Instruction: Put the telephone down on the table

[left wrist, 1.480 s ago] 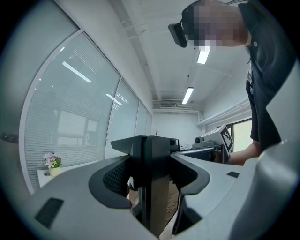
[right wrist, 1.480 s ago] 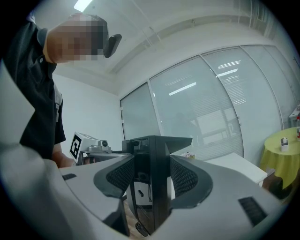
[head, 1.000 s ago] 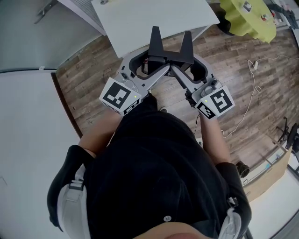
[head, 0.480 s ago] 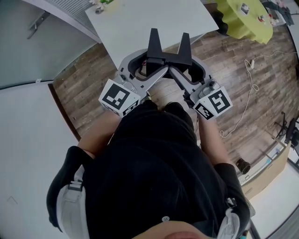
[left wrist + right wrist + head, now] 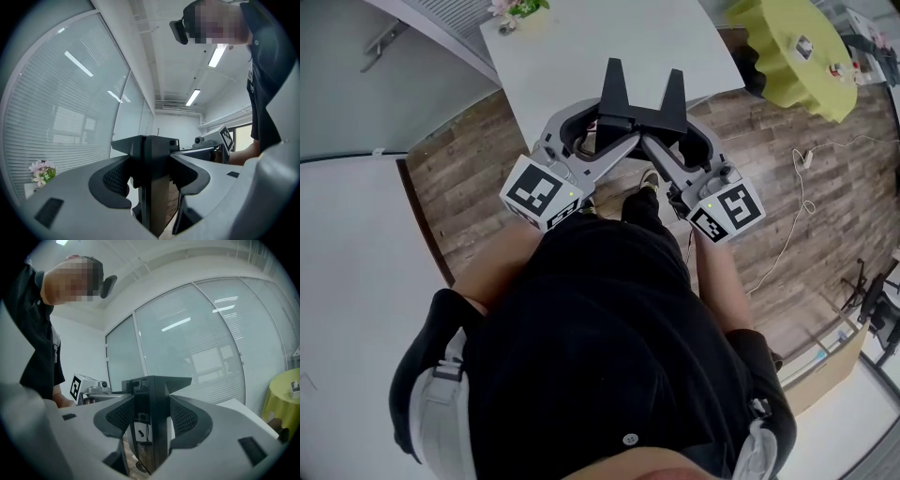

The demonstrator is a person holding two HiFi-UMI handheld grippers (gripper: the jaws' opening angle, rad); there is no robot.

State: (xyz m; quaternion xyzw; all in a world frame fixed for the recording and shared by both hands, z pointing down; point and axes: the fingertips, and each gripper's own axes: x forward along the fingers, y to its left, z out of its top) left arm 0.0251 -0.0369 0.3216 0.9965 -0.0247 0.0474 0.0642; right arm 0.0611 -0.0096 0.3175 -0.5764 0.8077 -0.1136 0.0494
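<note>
Wood-plank flooring is lying beneath the white rectangular desk (image 5: 581, 47) ahead. The left gripper (image 5: 612, 77) and right gripper (image 5: 674, 86) are both sitting closed and empty, and no telephone is showing anywhere. Held so close together, they are probably risking knocking each other or the desk's edge.

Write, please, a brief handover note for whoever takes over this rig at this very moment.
Left gripper: tongs shut, nothing in them.
Right gripper: tongs shut, also empty. Both are held close together in front of the person, pointing toward the white table.
The telephone shows in no view: it is neither held nor on the visible tabletop, which bears only flowers at its far corner.
Done: cannot tell.
Left: find the telephone and check whether it is set down.
</note>
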